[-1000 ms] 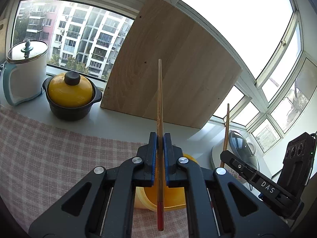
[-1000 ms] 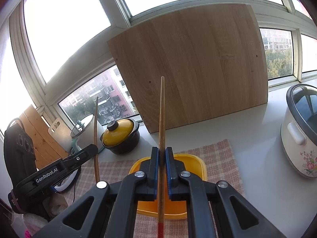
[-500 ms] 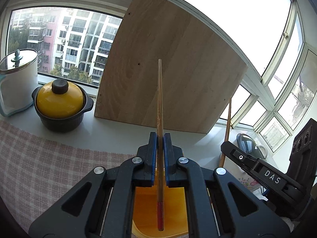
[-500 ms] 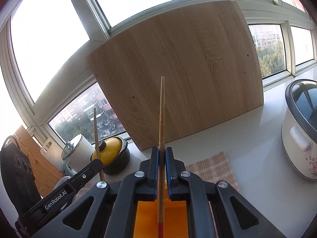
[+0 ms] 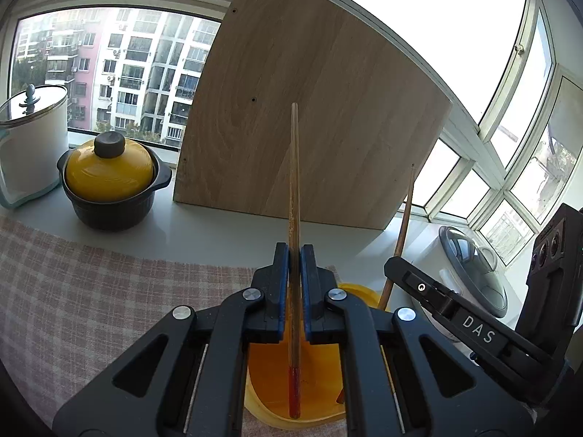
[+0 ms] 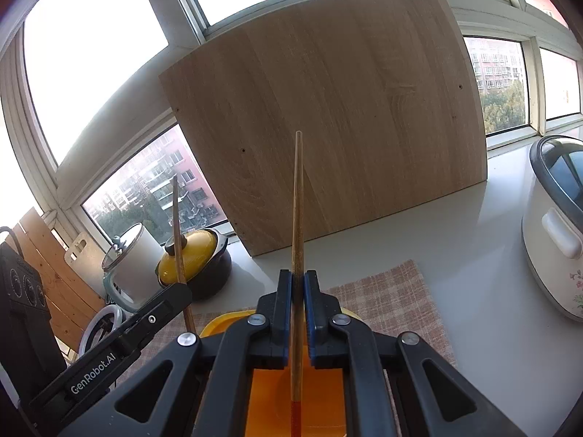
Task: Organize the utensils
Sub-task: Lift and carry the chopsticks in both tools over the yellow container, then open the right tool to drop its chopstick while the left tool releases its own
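Kettle, far left: the white kettle (image 5: pixel 29 145) with its glass lid is smooth and cylindrical, out of the action.
Clay pot: a glossy yellow-lidded pot (image 5: pixel 109 185) on dark glazed walls, round and squat, left of centre.
Cloth: the checked cloth (image 5: pixel 91 291) is soft woven fabric on the pale bench (image 5: pixel 226 233); a tray pushed hard could drag it.
Left tongs: the left tongs (image 5: pixel 295 284) are clamped on a chopstick (image 5: pixel 293 200), thin bare wood with a red-lacquered butt low in the frame, over the tray.
Tray: the yellow tray (image 5: pixel 269 375) is shiny moulded plastic, lower centre, directly beneath both chopsticks.
Risk: smooth round sticks can pivot in the blue pads; released high, one could bounce off hard plastic or roll out.
Right tongs: the right tongs (image 6: pixel 298 298) pinch the second chopstick (image 6: pixel 297 218) the same way; side by side, the two tools could knock.
Board: the wooden board (image 6: pixel 328 116) leans behind, flat matte grain.
Cooker, far right: the rice cooker (image 6: pixel 554 229) is white, rounded plastic.
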`<state>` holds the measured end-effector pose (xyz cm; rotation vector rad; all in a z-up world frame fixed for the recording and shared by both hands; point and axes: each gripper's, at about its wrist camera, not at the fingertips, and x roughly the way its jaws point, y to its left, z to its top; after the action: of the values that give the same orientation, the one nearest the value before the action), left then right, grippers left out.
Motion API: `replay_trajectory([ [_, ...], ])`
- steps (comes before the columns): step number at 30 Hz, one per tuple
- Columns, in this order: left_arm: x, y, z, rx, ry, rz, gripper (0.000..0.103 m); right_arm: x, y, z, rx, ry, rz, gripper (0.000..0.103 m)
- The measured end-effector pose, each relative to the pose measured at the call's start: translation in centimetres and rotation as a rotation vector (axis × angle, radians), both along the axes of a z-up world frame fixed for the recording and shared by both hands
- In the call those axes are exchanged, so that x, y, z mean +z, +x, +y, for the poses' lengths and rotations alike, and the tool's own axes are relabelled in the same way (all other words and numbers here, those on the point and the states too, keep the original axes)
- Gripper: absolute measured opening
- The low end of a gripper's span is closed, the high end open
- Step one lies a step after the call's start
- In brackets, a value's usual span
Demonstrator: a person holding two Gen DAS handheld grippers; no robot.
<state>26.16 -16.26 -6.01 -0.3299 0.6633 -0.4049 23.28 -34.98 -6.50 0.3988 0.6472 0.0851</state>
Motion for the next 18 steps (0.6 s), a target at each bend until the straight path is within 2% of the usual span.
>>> replay_trajectory([
  [6,-0.3,-0.8,0.1,-0.047,0.000,0.027,0.004,-0.3,-1.0,0.2,0.024,-0.013,0.019,0.005],
  [8,-0.3,-1.0,0.1,-0.065,0.007,0.039,0.005,-0.4,-1.2,0.3,0.034,-0.019,0.029,0.009],
  [9,-0.2,-1.0,0.1,-0.076,0.011,0.046,0.006,-0.4,-1.4,0.3,0.036,-0.025,0.032,0.024],
  [10,-0.1,-1.2,0.2,-0.083,0.014,0.052,0.020,-0.3,-1.6,0.2,0.029,-0.032,0.032,0.040],
  [11,0.0,-1.4,0.3,-0.084,0.015,0.053,0.033,-0.3,-1.9,0.1,0.017,-0.037,0.032,0.046],
  [12,0.2,-1.7,0.6,-0.080,0.012,0.045,0.034,-0.2,-2.2,-0.1,0.009,-0.036,0.029,0.052],
  [18,0.7,-3.5,2.0,-0.061,0.023,0.016,0.034,0.1,-3.8,-0.7,-0.007,-0.035,0.026,0.057],
])
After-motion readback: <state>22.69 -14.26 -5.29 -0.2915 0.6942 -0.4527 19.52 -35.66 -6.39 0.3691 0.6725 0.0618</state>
